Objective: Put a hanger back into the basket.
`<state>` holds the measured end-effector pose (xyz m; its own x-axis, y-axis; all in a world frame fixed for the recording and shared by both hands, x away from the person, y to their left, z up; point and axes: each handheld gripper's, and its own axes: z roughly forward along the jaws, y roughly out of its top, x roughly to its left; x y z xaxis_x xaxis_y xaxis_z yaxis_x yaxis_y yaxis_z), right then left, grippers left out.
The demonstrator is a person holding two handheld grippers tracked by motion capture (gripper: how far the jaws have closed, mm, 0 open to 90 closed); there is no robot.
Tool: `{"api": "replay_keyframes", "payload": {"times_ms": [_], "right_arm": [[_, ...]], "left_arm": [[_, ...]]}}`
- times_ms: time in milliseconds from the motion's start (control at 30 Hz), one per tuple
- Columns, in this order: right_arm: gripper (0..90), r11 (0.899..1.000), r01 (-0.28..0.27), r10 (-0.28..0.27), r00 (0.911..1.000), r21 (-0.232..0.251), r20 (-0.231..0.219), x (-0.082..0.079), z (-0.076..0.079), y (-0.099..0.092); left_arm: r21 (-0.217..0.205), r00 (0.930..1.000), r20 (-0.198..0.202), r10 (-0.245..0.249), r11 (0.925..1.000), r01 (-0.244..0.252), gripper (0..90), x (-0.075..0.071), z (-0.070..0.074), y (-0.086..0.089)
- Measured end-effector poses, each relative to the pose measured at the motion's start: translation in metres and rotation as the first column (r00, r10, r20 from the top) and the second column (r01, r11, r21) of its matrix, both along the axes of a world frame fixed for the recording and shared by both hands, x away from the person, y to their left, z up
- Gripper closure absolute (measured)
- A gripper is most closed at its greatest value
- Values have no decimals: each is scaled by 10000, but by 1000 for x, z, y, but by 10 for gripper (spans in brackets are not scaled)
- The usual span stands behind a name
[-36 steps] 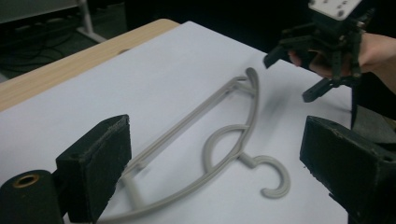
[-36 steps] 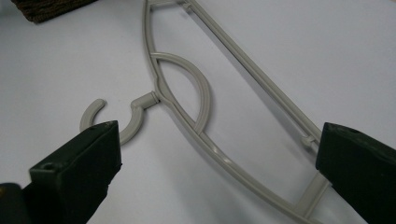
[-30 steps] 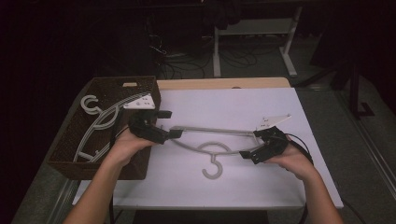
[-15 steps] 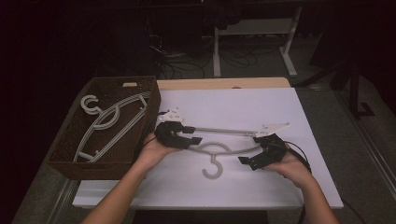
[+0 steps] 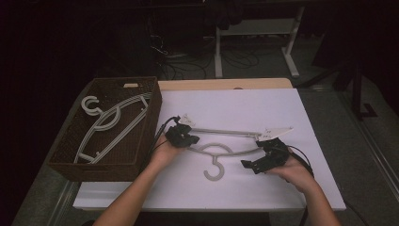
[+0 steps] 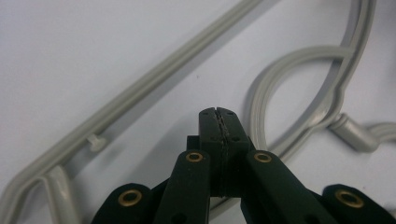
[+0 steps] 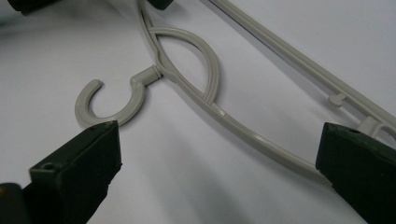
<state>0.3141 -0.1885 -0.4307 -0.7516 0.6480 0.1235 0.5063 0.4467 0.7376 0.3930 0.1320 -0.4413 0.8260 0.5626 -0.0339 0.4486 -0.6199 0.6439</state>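
Note:
A grey plastic hanger point(image 5: 221, 147) lies on the white table point(image 5: 244, 108), hook toward me. My left gripper point(image 5: 185, 138) sits low over its left arm. In the left gripper view the jaws point(image 6: 218, 122) have just been closing and now meet pad to pad. The hanger point(image 6: 140, 91) passes beneath them, and I cannot tell whether it is pinched. My right gripper point(image 5: 255, 153) rests at the hanger's right end. It stands open point(image 7: 219, 140), with the hanger's point(image 7: 233, 126) lower arm lying between the wide jaws, untouched.
A brown wicker basket point(image 5: 94, 167) stands at the table's left edge, close to my left forearm. It holds more grey hangers point(image 5: 108, 122). Table legs and cables show on the dark floor beyond the far edge.
My left hand has come away from the basket, moving right and down onto the hanger's left arm. The right hand and the hanger have stayed put.

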Motion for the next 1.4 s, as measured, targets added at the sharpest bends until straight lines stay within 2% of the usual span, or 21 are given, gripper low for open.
{"api": "replay_keyframes", "payload": {"times_ms": [200,333,500,567,767,1000,1067,1167,1267,1300,1367,1400], "right_arm": [[0,10000,9,-9,10000,-5,-11,1,0,0],[0,10000,30,-30,10000,-7,-7,1,0,0],[0,9999,115,-115,9999,58,14,1,1,-3],[0,9999,159,-160,9999,65,25,1,1,-4],[0,9997,218,-218,9998,66,42,2,1,-5],[0,9993,359,-359,9993,81,56,3,1,-8],[1,9992,395,-395,9992,57,83,3,1,-8],[1,9988,490,-491,9987,52,125,3,1,-9],[22,9971,764,-763,9968,-32,225,4,4,-13],[38,9953,971,-969,9950,-67,248,4,5,-15],[111,9905,1368,-1364,9904,-147,244,5,8,-19],[168,9851,1707,-1701,9850,-191,293,6,10,-22]], "left_arm": [[482,9988,-292,-388,9980,402,900,-2,-5,-1],[430,9972,-501,-554,9974,575,900,-5,-5,-2],[223,9906,-856,-1068,9938,1090,900,-16,-3,-8],[361,9876,-919,-1275,9907,1312,900,-22,-1,-11],[27,9727,-1419,-1836,9826,1859,900,-37,-3,-13],[-399,9487,-1756,-2630,9648,2601,900,-59,-5,-19],[-442,9443,-1759,-2782,9605,2748,900,-63,-6,-20],[-528,9479,-1596,-2757,9612,2707,878,-64,-5,-18],[-832,9627,-1217,-2416,9690,2327,753,-61,1,-10],[-1051,9671,-1131,-2281,9706,2166,717,-60,3,-6],[-1335,9747,-938,-2028,9727,1896,627,-57,7,1],[-1449,9785,-828,-1887,9738,1755,586,-57,8,3]]}}
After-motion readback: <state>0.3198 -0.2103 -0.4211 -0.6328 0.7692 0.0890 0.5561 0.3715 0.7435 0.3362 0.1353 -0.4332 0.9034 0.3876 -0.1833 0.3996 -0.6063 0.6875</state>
